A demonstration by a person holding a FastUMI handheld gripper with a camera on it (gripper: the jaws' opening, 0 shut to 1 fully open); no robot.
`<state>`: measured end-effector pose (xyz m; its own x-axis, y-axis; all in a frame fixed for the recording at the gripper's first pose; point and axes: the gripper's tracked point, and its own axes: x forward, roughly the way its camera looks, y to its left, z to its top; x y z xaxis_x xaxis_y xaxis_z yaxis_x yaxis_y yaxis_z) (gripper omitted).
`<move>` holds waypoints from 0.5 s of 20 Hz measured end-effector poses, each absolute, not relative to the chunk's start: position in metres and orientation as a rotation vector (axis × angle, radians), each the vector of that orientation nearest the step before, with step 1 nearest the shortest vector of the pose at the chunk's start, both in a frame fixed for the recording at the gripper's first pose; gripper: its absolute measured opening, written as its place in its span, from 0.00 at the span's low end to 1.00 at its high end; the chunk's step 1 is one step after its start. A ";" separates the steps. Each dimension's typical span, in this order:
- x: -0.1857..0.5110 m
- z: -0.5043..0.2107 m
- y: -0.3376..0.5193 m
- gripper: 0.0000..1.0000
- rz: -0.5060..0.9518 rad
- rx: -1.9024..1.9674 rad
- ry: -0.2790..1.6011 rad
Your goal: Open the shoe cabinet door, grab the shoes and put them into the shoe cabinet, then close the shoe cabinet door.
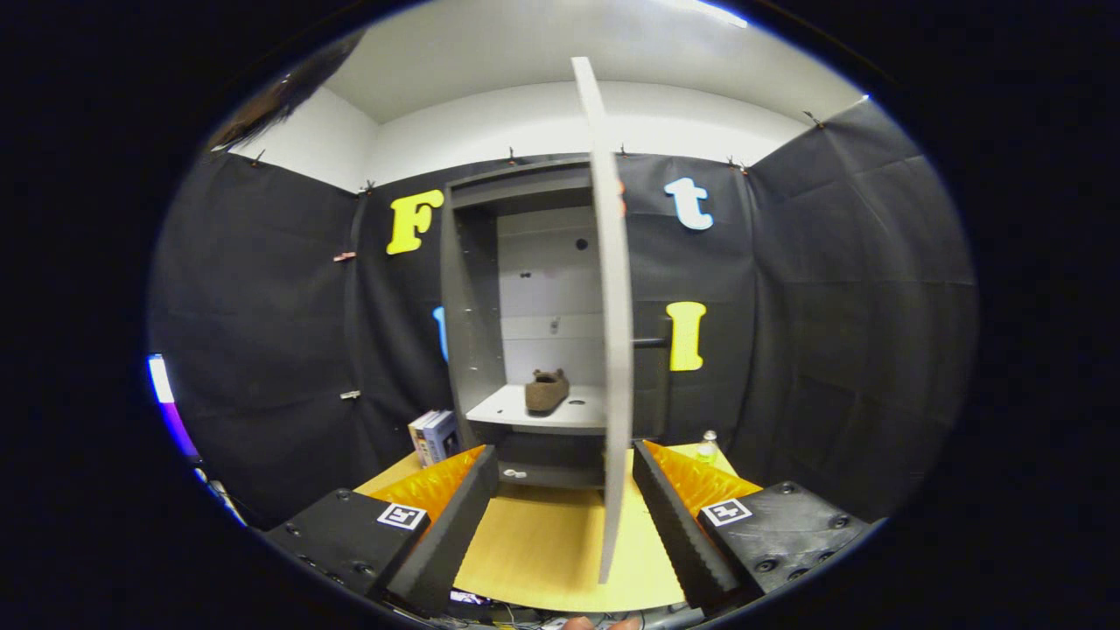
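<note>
While my gripper point(564, 516) fingers stand apart, door point(612, 350) edge sits between them, not pinched. Brown shoe point(547, 390) already on cabinet point(472, 297) shelf. Sloppy push: door slips, swings back open.

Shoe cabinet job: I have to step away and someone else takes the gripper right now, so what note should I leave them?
Gripper: fingers open, holding nothing; the edge of the open door stands between them, touching neither.
Shoe cabinet: door swung wide open, seen edge-on.
Shoe: one brown shoe rests on the middle shelf, beyond the fingers.
Done: door opened, shoe put inside.
Left: push the door shut. I cannot tell whether another shoe waits outside the cabinet.
Nearby: a small box and a bottle sit on the wooden table beside the cabinet.
</note>
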<state>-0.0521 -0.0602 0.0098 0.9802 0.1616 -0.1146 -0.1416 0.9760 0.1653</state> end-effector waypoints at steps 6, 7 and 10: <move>-0.008 -0.010 -0.151 0.98 -0.074 0.161 0.143; -0.001 -0.010 -0.155 0.98 -0.094 0.167 0.134; 0.023 -0.012 -0.156 0.98 -0.100 0.153 0.125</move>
<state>0.0231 -0.1559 -0.0119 0.9872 -0.0896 -0.1317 0.1087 0.9833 0.1459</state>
